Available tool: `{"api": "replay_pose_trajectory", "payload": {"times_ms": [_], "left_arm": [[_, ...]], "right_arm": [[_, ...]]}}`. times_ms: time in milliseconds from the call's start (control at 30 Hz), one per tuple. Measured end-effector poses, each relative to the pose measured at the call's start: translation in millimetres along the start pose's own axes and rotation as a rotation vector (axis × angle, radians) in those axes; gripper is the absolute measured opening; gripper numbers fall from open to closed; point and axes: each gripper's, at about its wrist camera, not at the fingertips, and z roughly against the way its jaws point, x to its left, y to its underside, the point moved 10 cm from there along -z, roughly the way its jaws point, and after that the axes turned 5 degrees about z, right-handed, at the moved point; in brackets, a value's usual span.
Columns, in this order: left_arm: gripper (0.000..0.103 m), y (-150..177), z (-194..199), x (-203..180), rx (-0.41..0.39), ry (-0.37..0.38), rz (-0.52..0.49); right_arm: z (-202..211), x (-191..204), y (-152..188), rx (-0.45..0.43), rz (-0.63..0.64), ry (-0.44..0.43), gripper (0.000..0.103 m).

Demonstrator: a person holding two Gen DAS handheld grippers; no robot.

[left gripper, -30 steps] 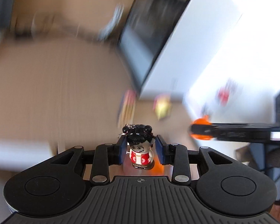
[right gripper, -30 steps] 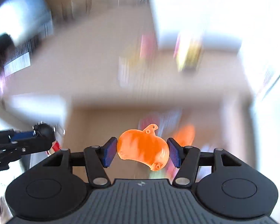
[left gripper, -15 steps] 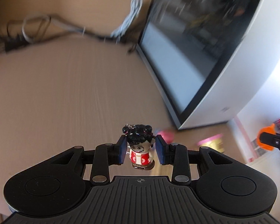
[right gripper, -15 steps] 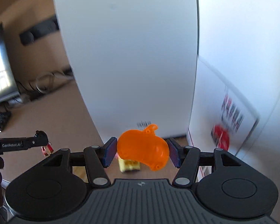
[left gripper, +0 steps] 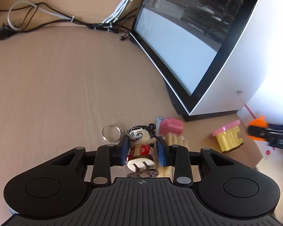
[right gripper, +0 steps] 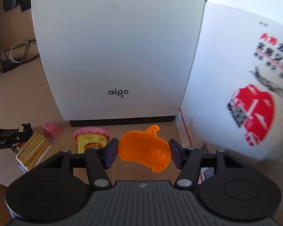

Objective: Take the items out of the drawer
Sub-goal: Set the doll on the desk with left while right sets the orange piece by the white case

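Against the tan desk [left gripper: 66,79] fronting a white computer case [right gripper: 118,47], the left gripper [left gripper: 142,148] pinches a doll keychain [left gripper: 141,146] lying head-forward, near a packet of sticks [left gripper: 176,141], while the right gripper [right gripper: 143,154] clamps an orange plastic shell [right gripper: 144,148] crosswise just above bare desk beside a yellow toy [right gripper: 91,140].

At your twelve o'clock stands the white computer case [right gripper: 118,52], marked "aigo", on the tan desk [left gripper: 66,79]; at ten o'clock lies a tangle of cables [left gripper: 111,18]; at three o'clock, a white printed box [right gripper: 245,86].
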Motion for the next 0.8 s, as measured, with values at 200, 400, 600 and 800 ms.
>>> {"api": "replay_pose_trajectory", "payload": {"times_ms": [200, 400, 600, 800], "left_arm": [[0.035, -7.7, -0.3, 1.1, -0.007, -0.027, -0.011], [0.035, -39.6, 41.4, 9.8, -0.189, -0.016, 0.032], [0.035, -61.5, 96.0, 2.6, -0.266, -0.001, 0.020], [0.035, -9.7, 109.6, -53.0, -0.082, 0.130, -0.094]], "right_arm": [[-33.1, 11.0, -3.1, 0.005, 0.011, -0.015, 0.058], [-49.9, 12.7, -0.9, 0.030, 0.024, -0.006, 0.062], [-0.9, 1.8, -23.5, -0.115, -0.004, 0.064, 0.069], [79.9, 1.5, -21.1, -0.235, -0.084, 0.014, 0.088]]}}
